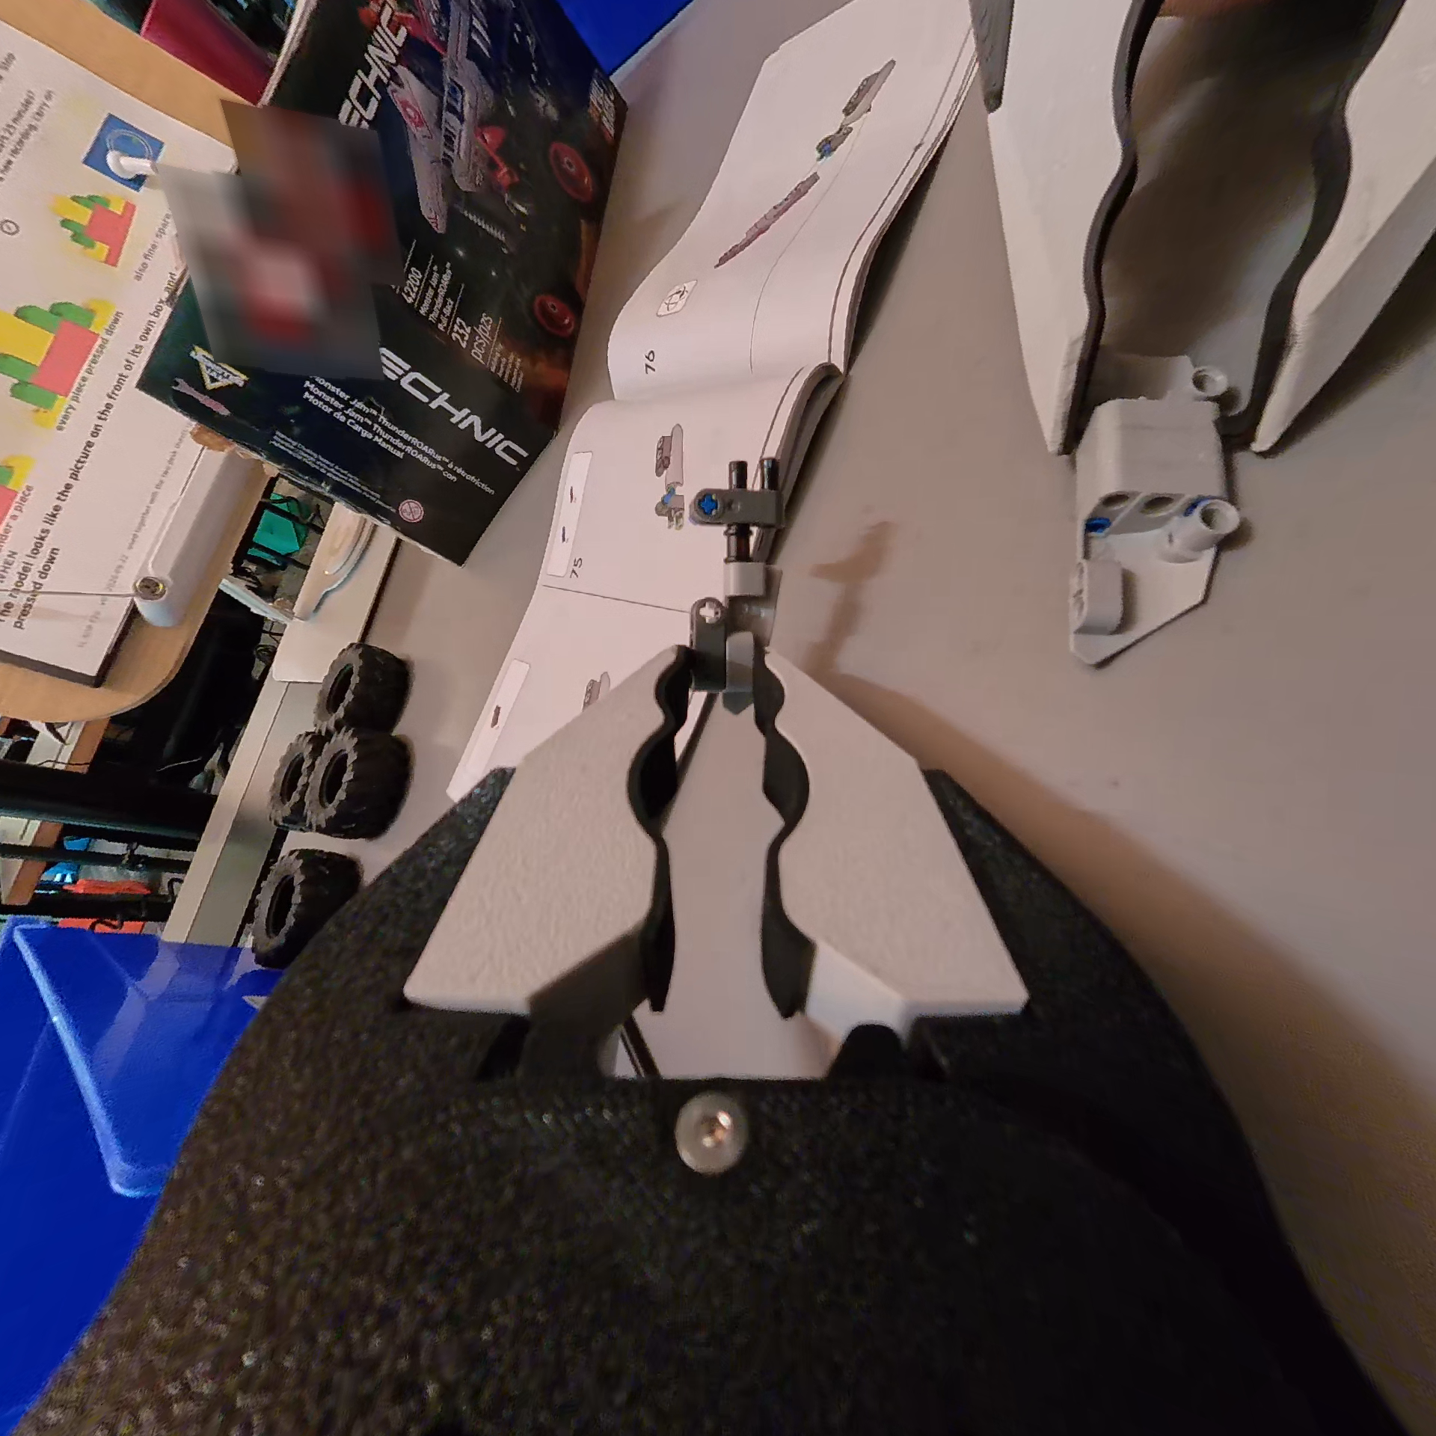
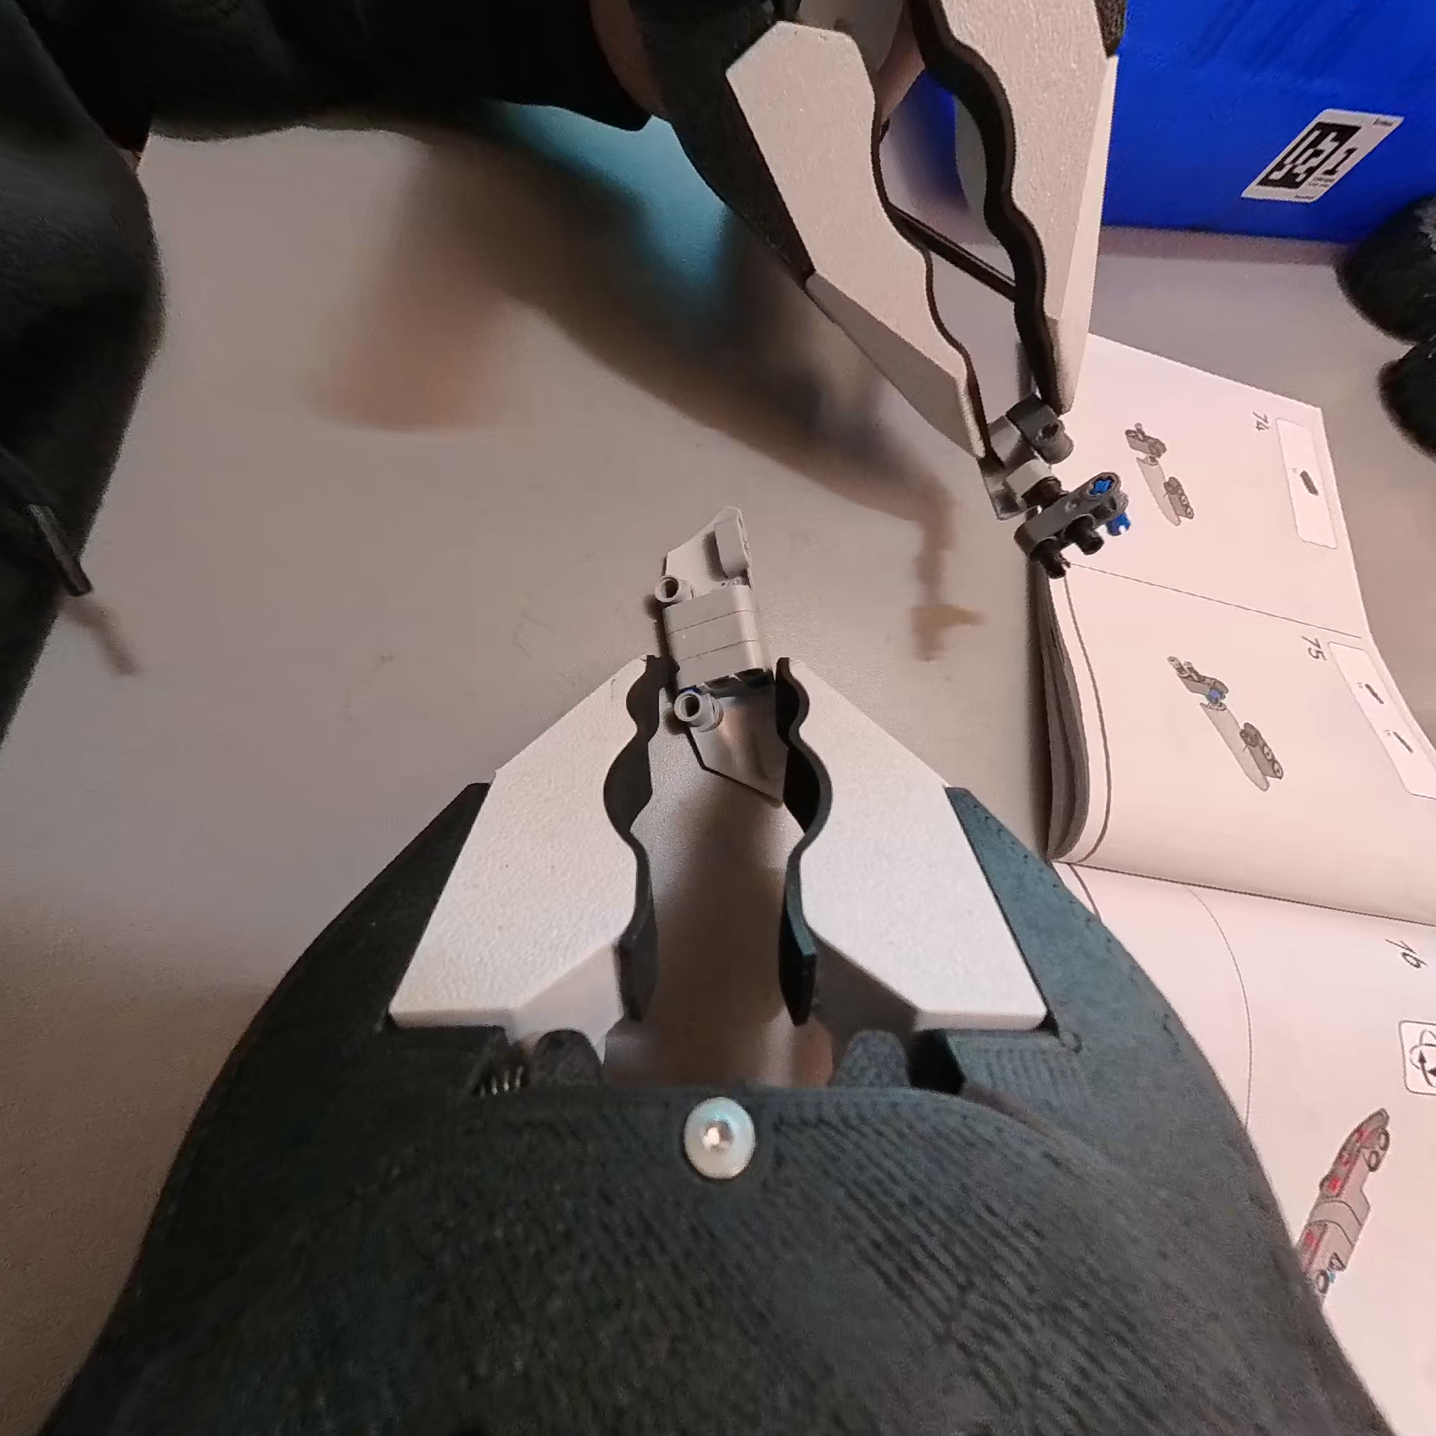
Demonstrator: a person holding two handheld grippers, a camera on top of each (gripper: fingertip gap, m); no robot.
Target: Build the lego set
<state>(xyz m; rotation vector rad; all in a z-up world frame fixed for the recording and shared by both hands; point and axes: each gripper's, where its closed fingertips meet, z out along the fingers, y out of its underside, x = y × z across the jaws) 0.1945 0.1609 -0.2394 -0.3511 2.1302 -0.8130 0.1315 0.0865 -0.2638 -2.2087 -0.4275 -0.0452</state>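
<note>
My left gripper [image 1: 726,672] is shut on a small grey axle assembly [image 1: 734,559] with black pins and a blue pin at its far end, held above the open instruction booklet [image 1: 699,326]. My right gripper [image 2: 715,684] is shut on a light grey panel assembly [image 2: 711,622] with round connectors and a blue pin. In the left wrist view the right gripper [image 1: 1158,443] shows at the upper right, holding that panel assembly [image 1: 1142,528] over the grey table [image 1: 1010,777]. In the right wrist view the left gripper [image 2: 1010,435] shows at the upper right with the axle assembly [image 2: 1064,505].
The black set box [image 1: 404,295] stands at the back left beside a printed sheet with coloured brick pictures [image 1: 70,326]. Several black tyres [image 1: 342,777] lie at the table's left edge. A blue bin [image 1: 101,1088] sits at the lower left, also in the right wrist view [image 2: 1243,116].
</note>
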